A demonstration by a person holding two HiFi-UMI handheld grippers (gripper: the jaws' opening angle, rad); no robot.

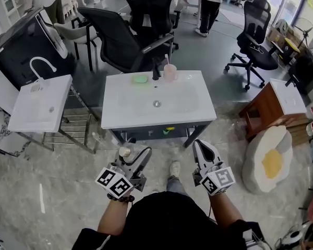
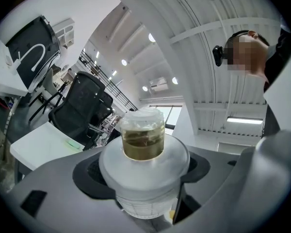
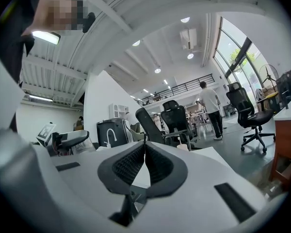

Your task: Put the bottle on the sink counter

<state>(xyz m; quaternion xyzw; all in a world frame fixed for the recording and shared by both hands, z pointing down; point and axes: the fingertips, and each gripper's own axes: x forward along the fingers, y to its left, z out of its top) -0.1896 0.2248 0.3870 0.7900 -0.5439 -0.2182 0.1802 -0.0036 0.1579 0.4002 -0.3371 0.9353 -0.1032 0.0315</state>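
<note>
Mid-carry before the sink counter (image 1: 117,111): the left gripper (image 1: 134,158) clamps the bottle (image 2: 143,140) short of its near edge, the right gripper (image 3: 145,152) is pinched together on nothing, and the next move likely calls for reaching forward to stand it upright beside the basin (image 1: 175,100).

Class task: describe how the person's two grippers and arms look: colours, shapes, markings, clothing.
The left gripper and right gripper are light grey shells tapering to two jaws lined with black ribbed pads. Each carries a white cube printed with black square markers. The person wears a black top and a dark band at the left wrist.
</note>
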